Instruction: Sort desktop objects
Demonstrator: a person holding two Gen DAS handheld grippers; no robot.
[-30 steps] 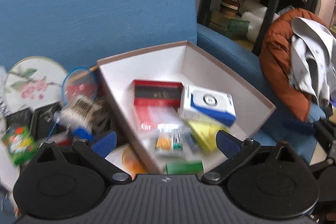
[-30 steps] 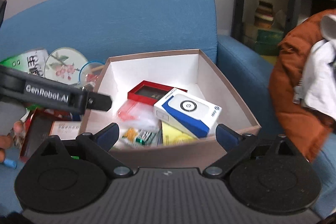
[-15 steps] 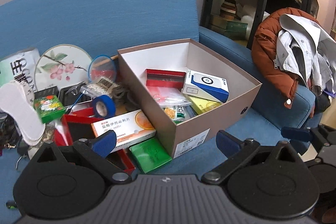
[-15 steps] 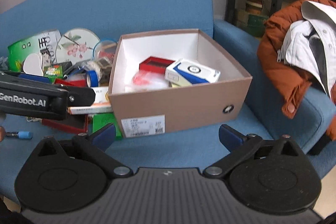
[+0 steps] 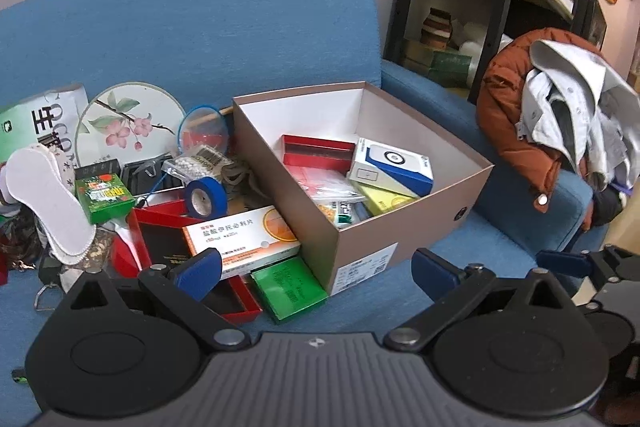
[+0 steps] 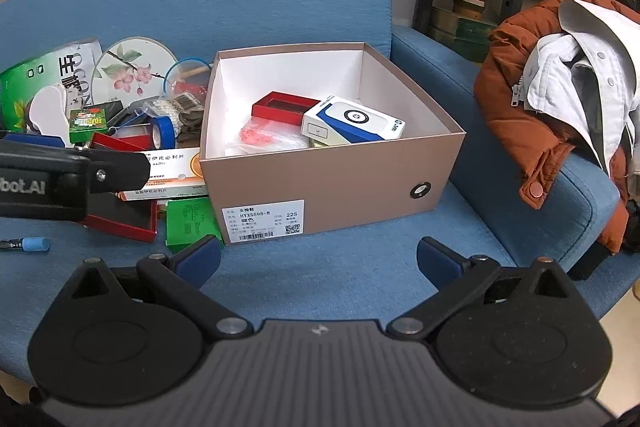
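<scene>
**Both tongs empty, next pick waits in the pile**

The left tongs (image 5: 316, 269) and the right tongs (image 6: 318, 259) are both spread wide and hold nothing, hanging above the blue sofa seat (image 6: 340, 267) in front of the cardboard box (image 6: 332, 183). The box stands open and already holds a red tray (image 5: 316, 151), a blue-and-white carton (image 5: 390, 167), a yellow packet and some clear bags.

The unsorted things lie in a heap just left of the box: an orange-and-white medicine carton (image 5: 240, 239) leaning on the box wall, a green flat box (image 5: 288, 287) below it, a blue tape roll (image 5: 204, 197), a small green carton (image 5: 105, 197), a painted round fan (image 5: 128, 123) and a white insole (image 5: 44, 203).

The step in hand looks like choosing the next item. The medicine carton is the nearest and sits on top, so it seems the easiest pick for the left tongs: close across its short width, lift straight up so the red tray beneath is not dragged along, then clear the box rim before letting go. The tape roll may roll if nudged.
</scene>
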